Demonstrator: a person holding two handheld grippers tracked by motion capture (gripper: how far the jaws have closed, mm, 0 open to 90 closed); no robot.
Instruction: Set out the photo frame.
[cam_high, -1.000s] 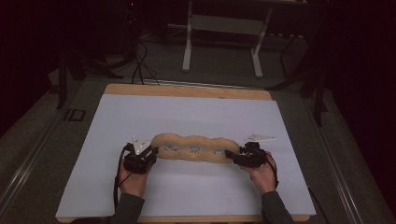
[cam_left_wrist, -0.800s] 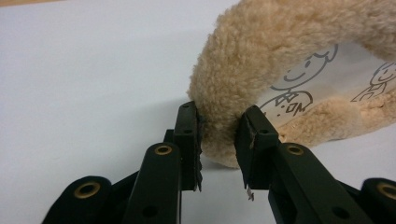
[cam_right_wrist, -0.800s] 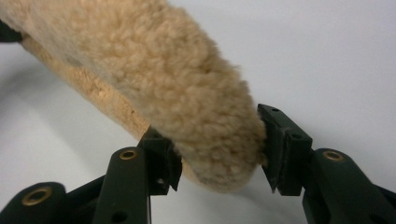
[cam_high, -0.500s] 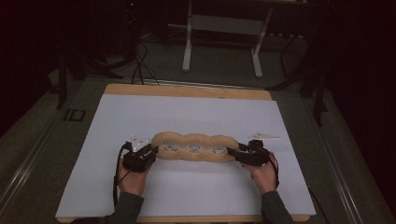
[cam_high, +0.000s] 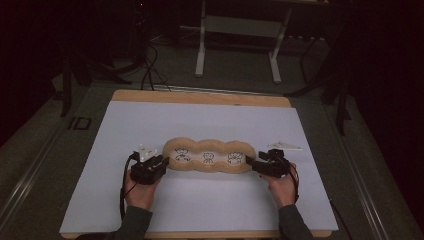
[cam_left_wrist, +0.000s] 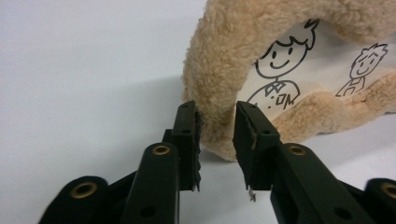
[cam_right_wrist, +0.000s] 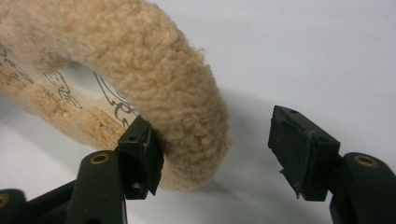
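A tan fleecy cushion (cam_high: 207, 156) with three lobes and cartoon figures drawn on pale panels lies across the white sheet. My left gripper (cam_high: 164, 162) is at its left end. In the left gripper view the jaws (cam_left_wrist: 218, 140) pinch the fleece rim (cam_left_wrist: 215, 93) between them. My right gripper (cam_high: 250, 162) is at the cushion's right end, and its jaws have just been opening. In the right gripper view (cam_right_wrist: 217, 149) they stand wide. The left pad (cam_right_wrist: 142, 156) rests against the fleece (cam_right_wrist: 154, 70), and the right pad (cam_right_wrist: 299, 154) is well clear of it.
The white sheet (cam_high: 200, 125) covers a wooden board (cam_high: 200, 97) whose far edge shows. Behind the table a metal stand (cam_high: 235, 45) and cables (cam_high: 150, 70) sit on the dark floor. The person's hands (cam_high: 140, 192) come in from the near edge.
The right gripper's jaws have spread apart off the cushion's right end. The cushion's drawn panels now face up more plainly. Both hands have stayed where they were.
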